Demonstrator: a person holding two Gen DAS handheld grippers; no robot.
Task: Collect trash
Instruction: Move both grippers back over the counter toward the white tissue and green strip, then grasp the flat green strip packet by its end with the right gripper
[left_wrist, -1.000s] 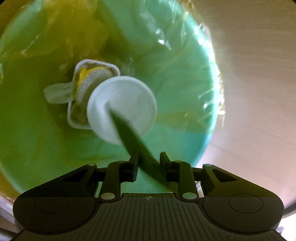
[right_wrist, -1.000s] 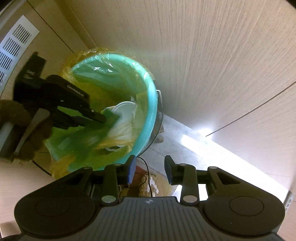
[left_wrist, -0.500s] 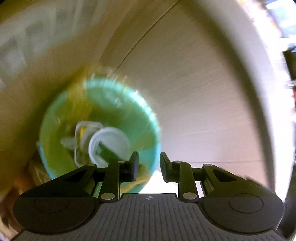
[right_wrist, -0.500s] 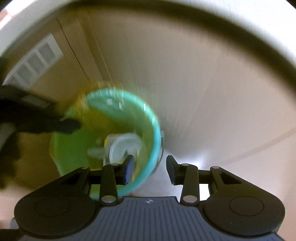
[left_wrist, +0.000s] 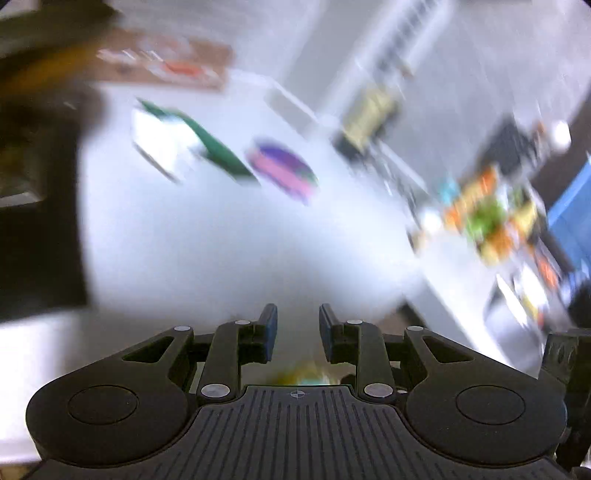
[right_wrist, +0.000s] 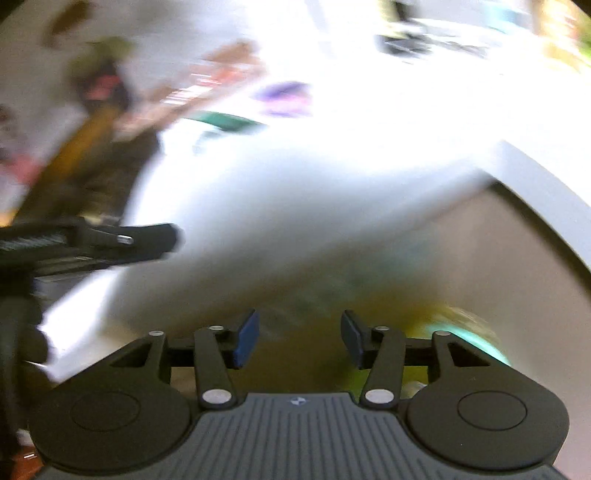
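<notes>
Heavy motion blur smears both fisheye views; only each hand-held gripper's own body stays sharp. The white desk (right_wrist: 332, 155) blows out to glare in the right view (upper half especially), bluish and softer in the left. Dark vignetting curves the corners.

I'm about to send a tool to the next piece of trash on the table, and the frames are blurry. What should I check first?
1. Left tool empty: ok, nothing between its jaws.
2. Right tool empty: ok; jaws have just been opening, nothing between them.
3. Trash left on white table: ok; green wrapper and purple wrapper lie there.
4. Exact wrapper outlines: cannot tell, motion blur.
5. Tools apart from each other: ok in the right wrist view.
6. Bin near: ok, teal rim at lower right.
</notes>
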